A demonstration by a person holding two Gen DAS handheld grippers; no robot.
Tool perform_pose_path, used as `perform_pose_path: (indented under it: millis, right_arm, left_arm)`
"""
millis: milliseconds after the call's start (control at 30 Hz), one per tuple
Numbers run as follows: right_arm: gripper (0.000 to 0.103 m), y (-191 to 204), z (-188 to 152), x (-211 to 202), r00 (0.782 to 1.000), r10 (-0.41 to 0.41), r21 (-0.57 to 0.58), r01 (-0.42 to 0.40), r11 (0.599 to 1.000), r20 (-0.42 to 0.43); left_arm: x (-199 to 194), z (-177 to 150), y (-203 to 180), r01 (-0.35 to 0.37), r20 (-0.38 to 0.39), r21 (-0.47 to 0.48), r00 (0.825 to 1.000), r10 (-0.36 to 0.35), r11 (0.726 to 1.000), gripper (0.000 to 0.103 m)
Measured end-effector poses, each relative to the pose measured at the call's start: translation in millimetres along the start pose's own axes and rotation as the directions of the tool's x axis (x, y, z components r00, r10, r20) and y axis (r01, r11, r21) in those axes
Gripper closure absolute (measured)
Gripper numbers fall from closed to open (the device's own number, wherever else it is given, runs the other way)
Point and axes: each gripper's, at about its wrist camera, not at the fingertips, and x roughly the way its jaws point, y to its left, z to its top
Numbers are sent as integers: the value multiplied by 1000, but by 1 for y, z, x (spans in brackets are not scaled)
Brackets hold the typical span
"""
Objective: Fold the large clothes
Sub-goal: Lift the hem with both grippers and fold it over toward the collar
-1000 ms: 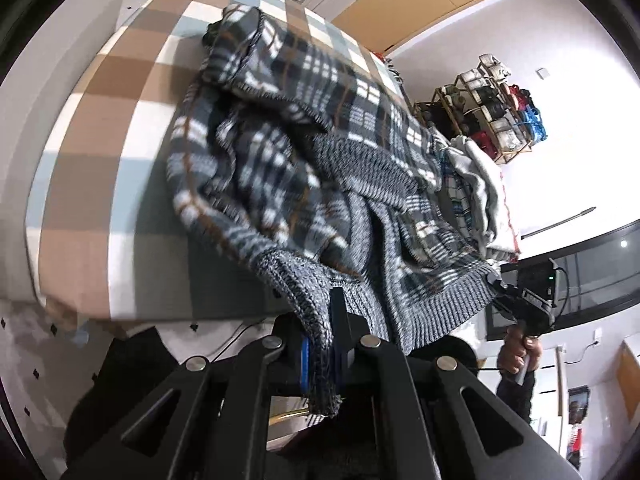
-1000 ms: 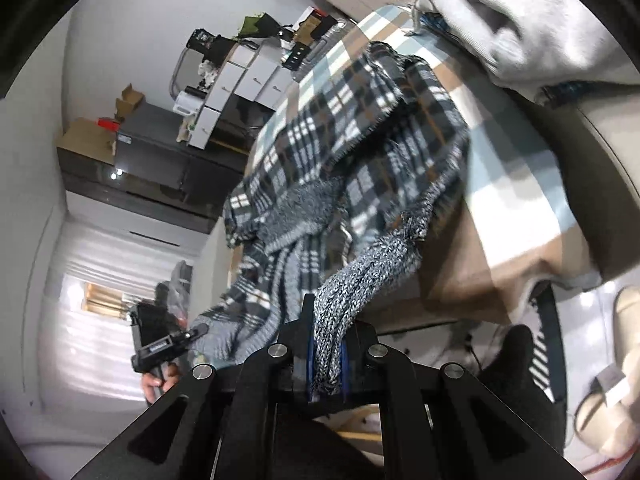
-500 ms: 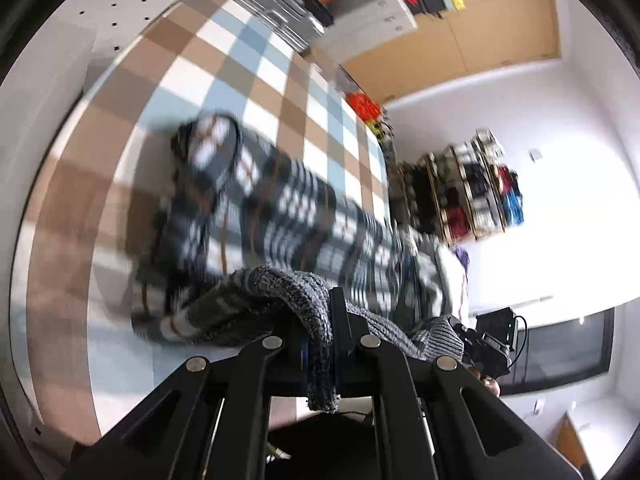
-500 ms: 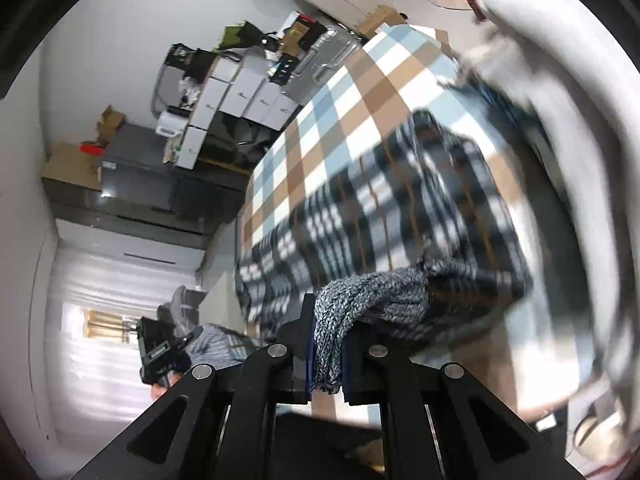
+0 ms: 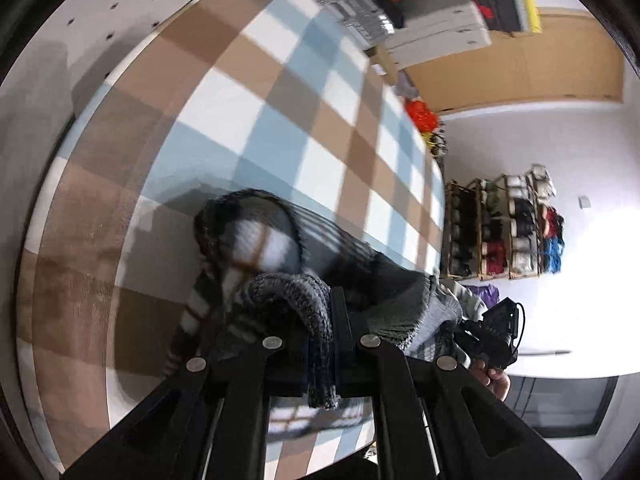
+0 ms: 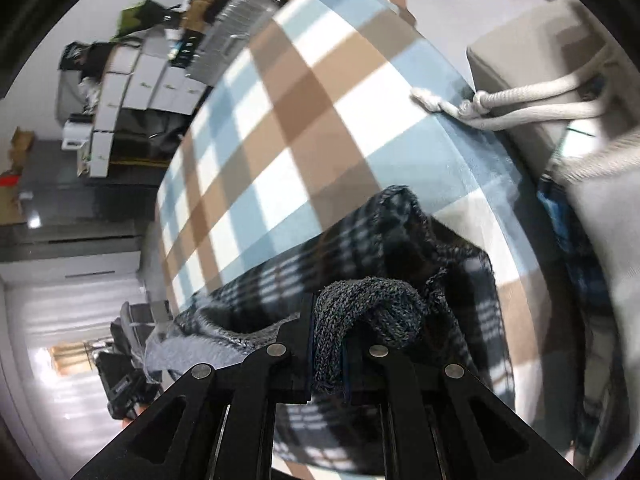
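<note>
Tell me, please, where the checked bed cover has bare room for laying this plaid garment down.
Bare checked cover lies beyond the plaid garment, stretching toward the boxes at the far edge. It is crowded along the side with the grey hoodie and its cords. Both tools clamp the knit hem.

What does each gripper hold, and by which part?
Both hold the plaid garment by its grey knitted edge: left gripper, right gripper.

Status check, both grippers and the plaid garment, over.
Left gripper shut on plaid garment's knit hem. Right gripper shut on same hem, other end. Garment bunched on checked bedcover. Grey hoodie lies beside it, right.
</note>
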Motion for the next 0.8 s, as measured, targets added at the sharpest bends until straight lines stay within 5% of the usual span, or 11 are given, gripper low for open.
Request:
perform_pose_path:
  millis: [167,300,367,400,433,500,533,633,800]
  right_arm:
    - [92,-5,14,0,997,79,34,-80,996,25]
    - [83,-2,11,-16,985,146,22,-149,989,92]
    - [72,3,6,-27,976,175,-18,-174,985,129]
    - [57,6,2,-36,967,186,-50,-180,982,173]
    - [34,9,-1,-49,955,184,-77,-171,982,234]
    - [20,12,-10,-72,924,184,-109,-155,982,337]
    - [20,16,-19,-84,906,183,-140,-139,980,381]
    - [20,37,-42,-95,905,180,-259,-81,962,386]
    - [17,88,-96,-72,909,8,-483,214,849,416]
  left_arm:
    - [-3,7,17,82,-44,-108,995,-87,991,99]
    - [-18,2,8,46,-17,-68,999,-48,997,97]
    - [-34,-6,3,48,41,-56,998,-46,997,79]
    - [-43,-8,3,50,79,-51,996,-46,997,70]
    - [-53,-10,2,38,126,-49,992,-32,998,49]
    - [-71,-16,2,8,200,-43,980,1,999,41]
    - [-78,-21,-1,-7,216,-32,976,14,999,41]
    - [-87,-37,-13,-43,234,30,972,34,999,41]
    - [-59,-77,-64,-193,206,238,968,145,952,41]
